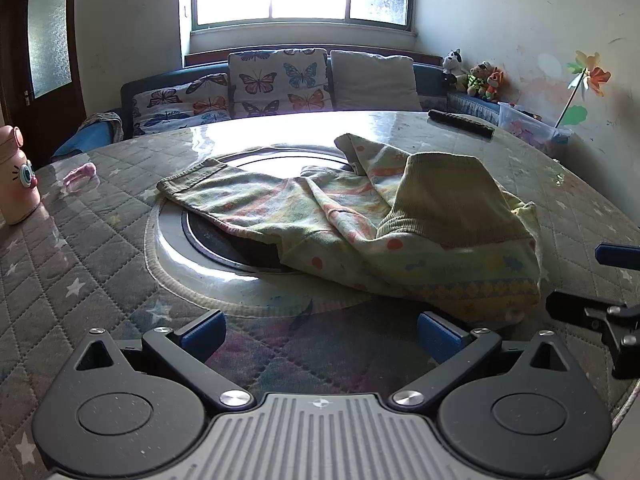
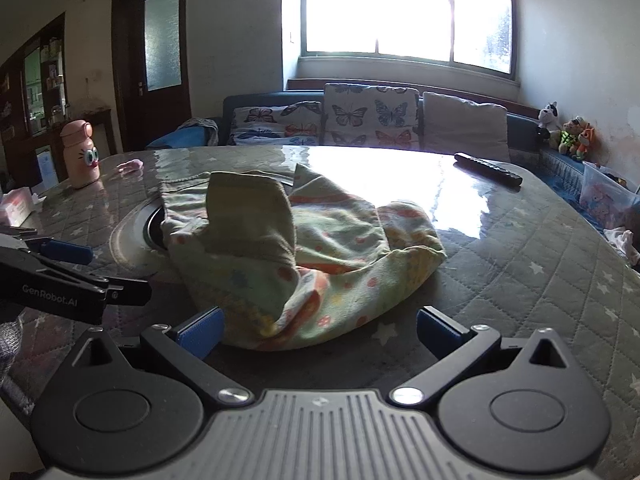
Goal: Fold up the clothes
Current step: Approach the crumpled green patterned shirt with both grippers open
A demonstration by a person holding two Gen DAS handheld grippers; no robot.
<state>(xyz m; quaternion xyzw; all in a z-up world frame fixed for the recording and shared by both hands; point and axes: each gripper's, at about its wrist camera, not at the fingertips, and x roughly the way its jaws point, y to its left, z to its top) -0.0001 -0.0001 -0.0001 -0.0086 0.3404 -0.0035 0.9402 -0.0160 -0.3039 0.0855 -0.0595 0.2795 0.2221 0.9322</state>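
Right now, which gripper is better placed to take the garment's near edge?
Right. The right gripper is open with the garment hem between its fingers; the left gripper is open over bare table, garment off to its right.

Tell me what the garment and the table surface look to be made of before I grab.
The garment looks like soft printed cotton knit, matte, with a ribbed olive cuff; it drapes and creases limply. The table seems to be quilted star-print fabric under a clear glossy sheet, glass or plastic, judging by the window glare. Both the left gripper and right gripper are open, holding nothing.
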